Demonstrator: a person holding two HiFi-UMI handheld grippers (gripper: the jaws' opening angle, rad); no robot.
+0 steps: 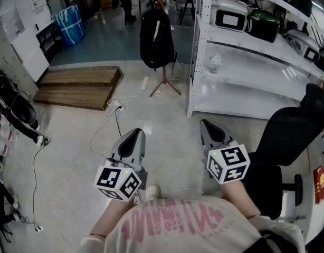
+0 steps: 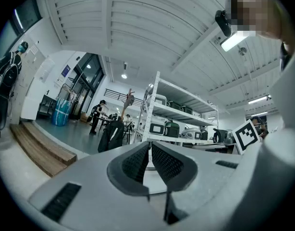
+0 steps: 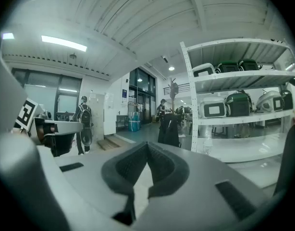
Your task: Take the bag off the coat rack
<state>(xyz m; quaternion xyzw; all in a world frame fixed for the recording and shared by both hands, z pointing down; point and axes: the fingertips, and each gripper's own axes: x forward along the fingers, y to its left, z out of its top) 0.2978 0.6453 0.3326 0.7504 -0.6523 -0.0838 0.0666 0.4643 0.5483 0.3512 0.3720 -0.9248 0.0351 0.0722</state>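
Approach: left gripper [image 1: 134, 135] and right gripper [image 1: 208, 125] are closed, empty, well apart from the bag [image 1: 156, 38] on its rack [image 1: 164, 84]. Next, I'd step closer and open one.

Much of coat rack [image 1: 164, 79] behind bag [image 1: 156, 38]

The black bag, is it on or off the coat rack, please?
On: the bag hangs on the coat rack, above its tripod legs.
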